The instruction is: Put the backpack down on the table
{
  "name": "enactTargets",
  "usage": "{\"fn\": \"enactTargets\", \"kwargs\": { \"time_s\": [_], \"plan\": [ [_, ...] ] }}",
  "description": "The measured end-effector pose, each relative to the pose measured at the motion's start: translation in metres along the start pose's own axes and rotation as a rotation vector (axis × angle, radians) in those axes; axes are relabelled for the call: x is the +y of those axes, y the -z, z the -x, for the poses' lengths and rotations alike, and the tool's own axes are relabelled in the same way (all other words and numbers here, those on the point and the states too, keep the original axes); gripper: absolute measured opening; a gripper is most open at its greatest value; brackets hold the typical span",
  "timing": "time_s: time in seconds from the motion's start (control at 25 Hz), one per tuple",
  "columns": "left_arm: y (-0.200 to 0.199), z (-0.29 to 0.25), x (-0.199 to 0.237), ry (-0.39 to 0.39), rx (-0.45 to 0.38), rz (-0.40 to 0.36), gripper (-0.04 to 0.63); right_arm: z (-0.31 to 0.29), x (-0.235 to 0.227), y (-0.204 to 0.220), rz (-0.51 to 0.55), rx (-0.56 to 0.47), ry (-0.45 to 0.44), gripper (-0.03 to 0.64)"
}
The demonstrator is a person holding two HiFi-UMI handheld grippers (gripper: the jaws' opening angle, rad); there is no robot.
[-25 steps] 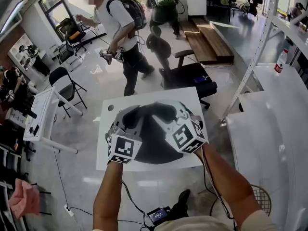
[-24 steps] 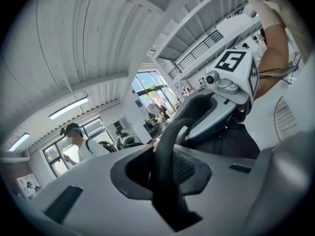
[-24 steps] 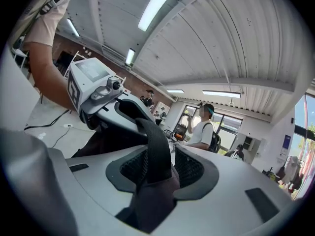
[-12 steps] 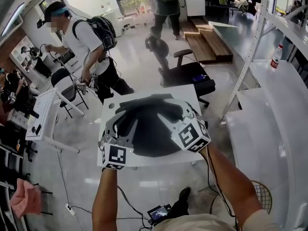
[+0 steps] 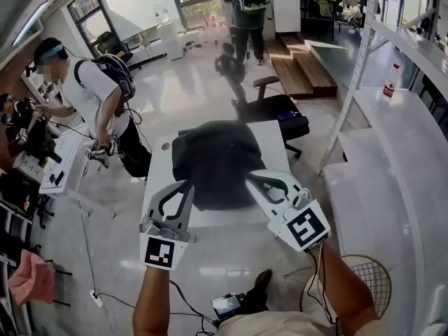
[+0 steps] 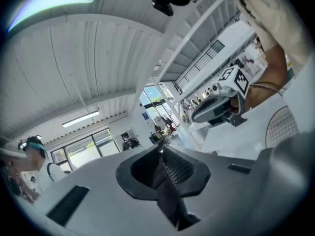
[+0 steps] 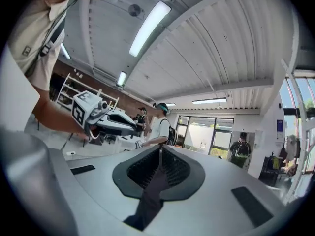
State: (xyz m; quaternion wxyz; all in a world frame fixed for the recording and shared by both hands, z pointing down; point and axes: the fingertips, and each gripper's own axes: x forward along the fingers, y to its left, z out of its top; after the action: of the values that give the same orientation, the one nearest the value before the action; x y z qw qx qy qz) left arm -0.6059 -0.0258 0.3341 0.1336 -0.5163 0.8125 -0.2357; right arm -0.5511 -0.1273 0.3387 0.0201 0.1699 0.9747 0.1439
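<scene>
Floor [image 5: 196,96]: pale and glossy, spread around the desk.
Shelf unit [image 5: 392,138]: white, along the right side, with a small bottle [image 5: 389,89] standing on it.
Desk [image 5: 274,140]: white and square, directly below the head view.
Backpack [image 5: 213,163]: dark, lying on the desk and covering most of its middle. Neither tool touches it.
Office chair [image 5: 276,110]: black, just beyond the far edge of the desk.
People: one [image 5: 91,96] stands to the left wearing a pack and bends toward a side bench. Another [image 5: 246,5] stands far back near the windows.
Left tool [image 5: 186,185]: held over the near left part of the desk, its tips showing beside the lower left edge of the backpack in the head view. Its jaws are closing, and in the left gripper view the ribbed pads [image 6: 179,170] already meet at the tip with nothing between them.
Right tool [image 5: 250,180]: held over the near right part of the desk, its tips by the lower right edge of the backpack. Its jaws are closing too, and in the right gripper view the pads [image 7: 173,170] are pressed together on nothing.
Pink cloth [image 5: 28,280]: at the lower left, well apart from the desk.
</scene>
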Motion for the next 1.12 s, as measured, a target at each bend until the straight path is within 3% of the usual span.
{"fn": "enactTargets", "kwargs": {
  "time_s": [0.12,0.2,0.36,0.64,0.84,1.12],
  "plan": [
    [-0.029,0.043,-0.036,0.018,-0.046,0.170,0.021,0.056,0.041,-0.013,-0.095,-0.026,-0.037,0.029],
    [-0.050,0.075,-0.066,0.042,-0.077,0.226,0.020,0.094,0.073,-0.022,-0.156,-0.034,-0.079,0.027],
    [-0.080,0.137,-0.141,0.070,-0.090,0.224,0.018,0.170,0.136,-0.034,-0.186,-0.009,-0.149,0.025],
    [-0.105,0.241,-0.238,0.064,-0.024,0.244,0.018,0.268,0.212,-0.040,-0.149,0.041,-0.157,0.023],
    [-0.122,0.292,-0.259,0.023,0.001,0.252,0.018,0.304,0.246,-0.055,-0.143,0.058,-0.152,0.023],
    [-0.131,0.332,-0.249,-0.015,0.002,0.216,0.018,0.314,0.272,-0.066,-0.136,0.061,-0.133,0.023]
  ]
}}
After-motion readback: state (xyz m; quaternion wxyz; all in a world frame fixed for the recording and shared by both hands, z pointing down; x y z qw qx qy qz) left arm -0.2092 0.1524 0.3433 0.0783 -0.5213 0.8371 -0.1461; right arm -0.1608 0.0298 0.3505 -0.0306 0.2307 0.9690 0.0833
